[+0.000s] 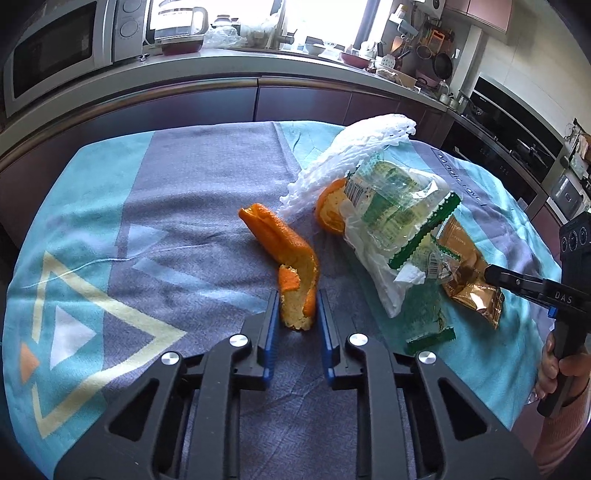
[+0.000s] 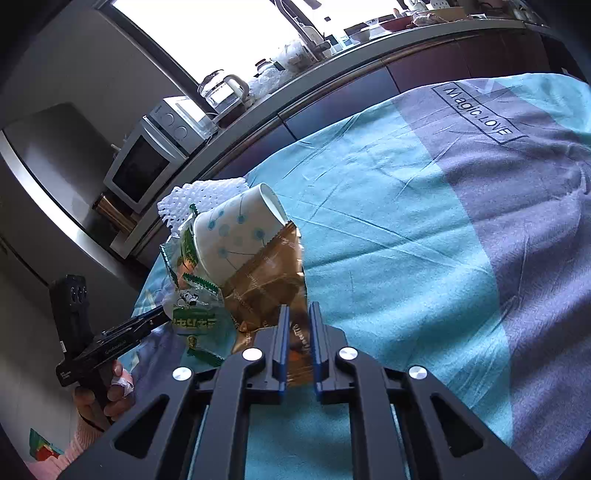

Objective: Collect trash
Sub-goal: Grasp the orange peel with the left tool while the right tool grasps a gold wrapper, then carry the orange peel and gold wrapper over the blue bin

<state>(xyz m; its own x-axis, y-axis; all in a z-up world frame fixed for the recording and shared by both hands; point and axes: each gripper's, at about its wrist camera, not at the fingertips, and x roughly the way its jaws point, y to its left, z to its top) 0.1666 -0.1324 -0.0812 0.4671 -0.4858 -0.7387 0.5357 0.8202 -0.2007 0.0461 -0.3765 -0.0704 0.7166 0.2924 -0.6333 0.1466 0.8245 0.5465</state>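
Observation:
In the left wrist view, my left gripper is shut on the near end of a long orange peel lying on the tablecloth. A second orange peel lies behind, under a clear green-printed plastic wrapper and white foam fruit netting. My right gripper reaches in from the right and is shut on a brown foil wrapper. In the right wrist view, my right gripper pinches that brown wrapper. A tipped paper cup with blue dots rests on the pile.
The blue and grey tablecloth covers the table, with its edges near on the left and right. A kitchen counter with a microwave and kettle runs behind. An oven stands at right.

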